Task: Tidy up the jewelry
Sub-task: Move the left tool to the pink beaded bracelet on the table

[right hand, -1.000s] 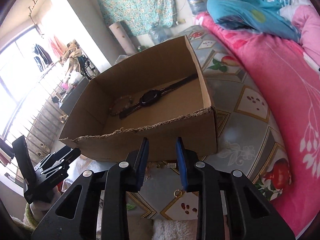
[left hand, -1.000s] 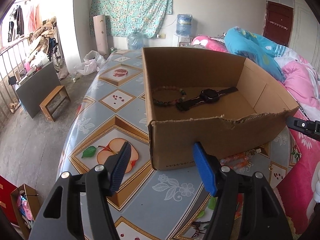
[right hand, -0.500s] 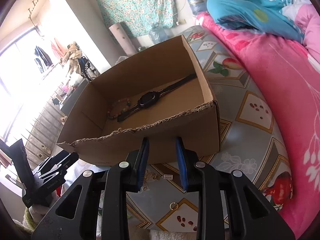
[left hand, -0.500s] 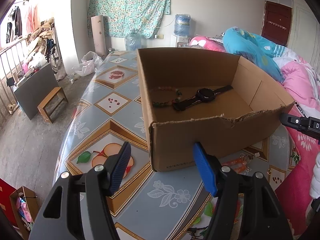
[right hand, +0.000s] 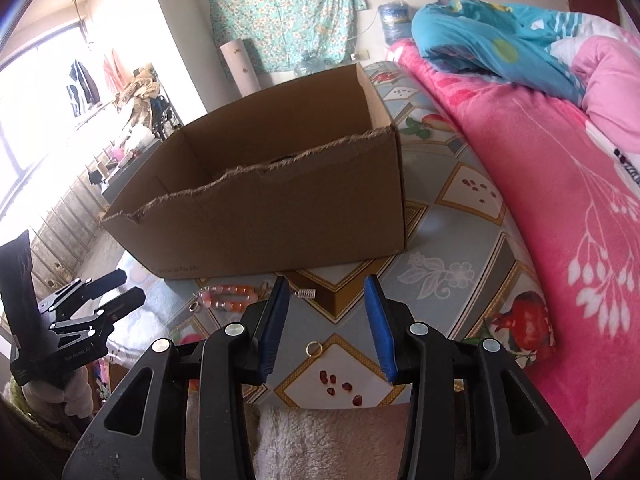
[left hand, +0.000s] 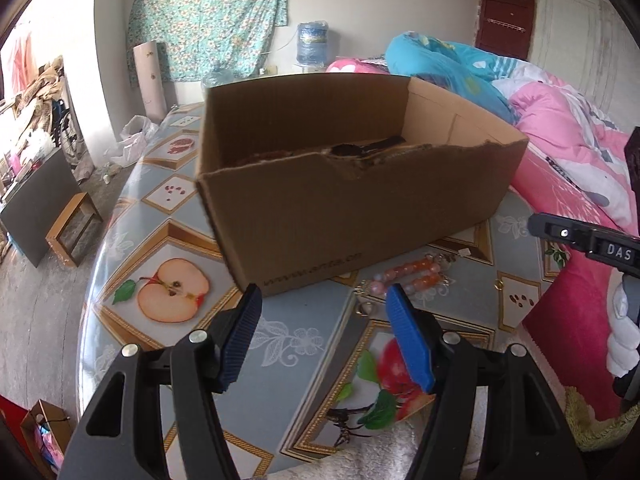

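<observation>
A brown cardboard box [left hand: 352, 216] [right hand: 272, 216] stands on the patterned table; only the dark top of a watch [left hand: 360, 148] shows over its torn front rim. In front of the box lies a pink and orange bead bracelet [left hand: 408, 276] [right hand: 228, 296], with a small silver piece [right hand: 306, 293] and a gold ring [right hand: 312, 348] nearby. My left gripper [left hand: 324, 312] is open above the table, just left of the bracelet, nothing between its fingers. My right gripper [right hand: 326, 300] hovers over the gold ring and silver piece, its jaws opening and empty.
The table [left hand: 168, 240] carries a fruit-print cloth and ends at a white fleecy edge [right hand: 332, 436] near me. A pink and blue quilt [right hand: 540, 160] piles up on the right. The floor, a small wooden stool [left hand: 74, 228] and clutter lie to the left.
Both grippers sank and drew back toward the near table edge, so the box's inside is now mostly hidden and the bracelet shows. The right gripper's jaws spread wider.
</observation>
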The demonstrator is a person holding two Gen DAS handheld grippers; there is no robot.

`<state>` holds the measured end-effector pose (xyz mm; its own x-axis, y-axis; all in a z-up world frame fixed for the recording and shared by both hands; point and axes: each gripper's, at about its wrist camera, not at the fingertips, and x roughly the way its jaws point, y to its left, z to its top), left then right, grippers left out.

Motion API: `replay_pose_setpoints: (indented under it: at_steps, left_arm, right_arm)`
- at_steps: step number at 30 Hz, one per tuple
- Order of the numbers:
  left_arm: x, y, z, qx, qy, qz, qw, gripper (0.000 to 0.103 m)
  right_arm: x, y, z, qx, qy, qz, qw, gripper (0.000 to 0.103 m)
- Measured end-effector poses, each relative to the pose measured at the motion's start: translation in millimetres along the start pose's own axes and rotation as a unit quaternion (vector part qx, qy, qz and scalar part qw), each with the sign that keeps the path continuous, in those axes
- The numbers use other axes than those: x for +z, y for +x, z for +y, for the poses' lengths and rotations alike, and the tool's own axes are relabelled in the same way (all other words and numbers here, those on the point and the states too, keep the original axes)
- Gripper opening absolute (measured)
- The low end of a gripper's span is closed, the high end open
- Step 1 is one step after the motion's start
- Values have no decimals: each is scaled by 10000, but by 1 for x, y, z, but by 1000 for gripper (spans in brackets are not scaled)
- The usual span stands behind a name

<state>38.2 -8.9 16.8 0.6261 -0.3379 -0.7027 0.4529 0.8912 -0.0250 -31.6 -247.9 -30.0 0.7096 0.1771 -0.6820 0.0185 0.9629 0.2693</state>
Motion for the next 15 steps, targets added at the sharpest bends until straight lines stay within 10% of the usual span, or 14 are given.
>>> replay_pose_setpoints:
  at_steps: [10, 15]
  left_arm:
    - [16, 37, -63, -550, 1673, 302, 9839, 25]
    - [21, 55, -75, -593, 2189, 536, 9725, 22]
  right_arm:
    - [-12, 26, 6, 315, 59, 360, 9988, 37]
    - [-14, 31, 0, 388, 147, 409, 9983, 37]
